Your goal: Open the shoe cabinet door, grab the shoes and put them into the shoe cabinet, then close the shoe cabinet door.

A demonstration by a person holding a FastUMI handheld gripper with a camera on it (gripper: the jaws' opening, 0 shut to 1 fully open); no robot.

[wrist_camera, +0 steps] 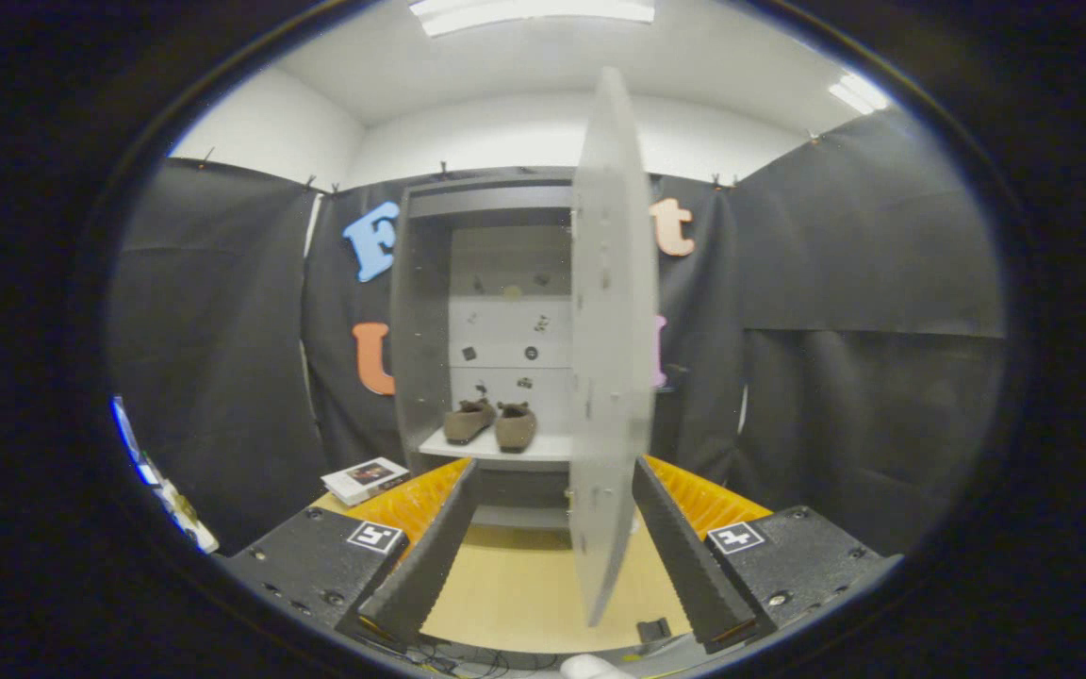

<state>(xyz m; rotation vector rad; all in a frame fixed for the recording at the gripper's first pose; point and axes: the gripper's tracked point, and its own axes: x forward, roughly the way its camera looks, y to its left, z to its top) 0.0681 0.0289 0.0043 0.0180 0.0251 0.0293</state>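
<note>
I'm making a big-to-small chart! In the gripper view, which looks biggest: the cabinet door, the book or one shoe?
1. Cabinet door, much the biggest, though it's nearest, standing between the open tongs.
2. Book and right shoe: look alike, so no ranking.

A staged recording booth, not a home: black cloth walls pinned up around a shoe cabinet, white ceiling with strip lights at top of frame.

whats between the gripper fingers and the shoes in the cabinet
In the gripper view, the open cabinet door stands edge-on between the spread fingers of the gripper. Past its edge, bare table leads to the shoes on the shelf.
</note>
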